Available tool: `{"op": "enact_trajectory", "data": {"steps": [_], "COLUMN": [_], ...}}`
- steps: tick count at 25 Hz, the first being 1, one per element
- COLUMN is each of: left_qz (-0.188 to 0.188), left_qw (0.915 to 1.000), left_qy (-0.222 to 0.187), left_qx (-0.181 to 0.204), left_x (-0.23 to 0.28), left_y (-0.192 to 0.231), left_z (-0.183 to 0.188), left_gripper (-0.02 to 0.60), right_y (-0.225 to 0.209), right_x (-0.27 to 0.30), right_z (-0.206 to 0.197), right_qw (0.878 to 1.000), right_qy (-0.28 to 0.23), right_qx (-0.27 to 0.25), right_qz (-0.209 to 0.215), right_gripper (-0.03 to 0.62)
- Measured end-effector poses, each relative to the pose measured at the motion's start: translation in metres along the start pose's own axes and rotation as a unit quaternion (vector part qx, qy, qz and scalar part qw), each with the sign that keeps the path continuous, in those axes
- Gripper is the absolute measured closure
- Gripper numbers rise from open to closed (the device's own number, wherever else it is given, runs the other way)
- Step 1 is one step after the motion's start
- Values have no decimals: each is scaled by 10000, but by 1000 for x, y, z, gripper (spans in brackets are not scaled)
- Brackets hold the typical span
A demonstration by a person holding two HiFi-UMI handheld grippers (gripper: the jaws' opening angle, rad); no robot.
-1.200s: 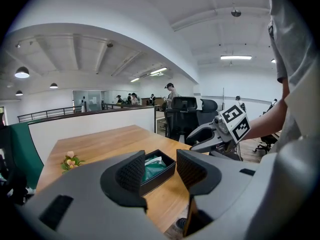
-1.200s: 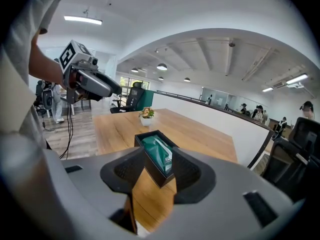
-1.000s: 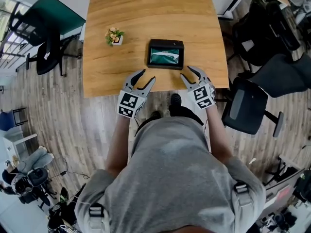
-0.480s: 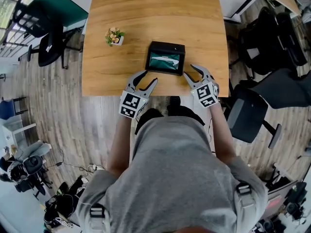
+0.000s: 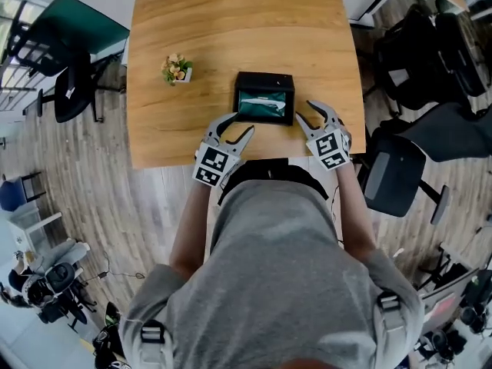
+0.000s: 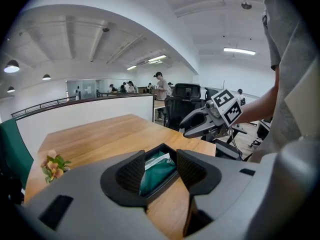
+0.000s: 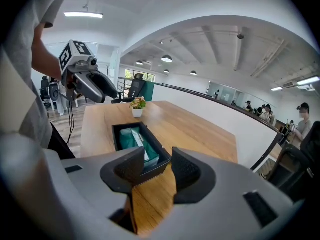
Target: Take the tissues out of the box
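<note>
Black rectangular box (image 5: 264, 77) sits on the wooden desk (image 5: 231, 29), close to its near edge and straight ahead. The green tissue pack (image 5: 260, 104), with a white sheet showing, is inside the box. Its long axis runs left-right, same as the box. Left gripper (image 5: 238, 124) is off the near-left corner, right gripper (image 5: 306, 112) just beside the right end. Both sets of fingers are spread with nothing between them. Right looks marginally nearer and is aimed along the pack's length, so it's likely the picker. Small potted flower (image 5: 177, 68) is well apart, to the left.
</note>
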State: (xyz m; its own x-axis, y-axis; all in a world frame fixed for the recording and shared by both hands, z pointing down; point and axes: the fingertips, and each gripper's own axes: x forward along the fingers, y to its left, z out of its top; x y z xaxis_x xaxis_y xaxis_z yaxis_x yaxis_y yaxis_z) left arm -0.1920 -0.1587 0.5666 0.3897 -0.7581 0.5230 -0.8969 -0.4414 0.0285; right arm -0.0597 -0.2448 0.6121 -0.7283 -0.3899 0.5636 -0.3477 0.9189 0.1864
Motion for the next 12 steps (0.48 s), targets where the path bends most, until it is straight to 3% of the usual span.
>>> {"op": "enact_trajectory", "data": {"steps": [12], "left_qz": [-871], "left_qw": [9950], "left_qy": [324], "left_qx": [361], "left_x": [39], "left_y": [17], "left_z": [-23], "left_gripper": [368], "right_y": [-10], "right_x": [18], "right_z": [-3], "right_qw": [9974], "right_qy": [224], "right_qx": [421], "right_qz": [-539], "right_gripper": [416]}}
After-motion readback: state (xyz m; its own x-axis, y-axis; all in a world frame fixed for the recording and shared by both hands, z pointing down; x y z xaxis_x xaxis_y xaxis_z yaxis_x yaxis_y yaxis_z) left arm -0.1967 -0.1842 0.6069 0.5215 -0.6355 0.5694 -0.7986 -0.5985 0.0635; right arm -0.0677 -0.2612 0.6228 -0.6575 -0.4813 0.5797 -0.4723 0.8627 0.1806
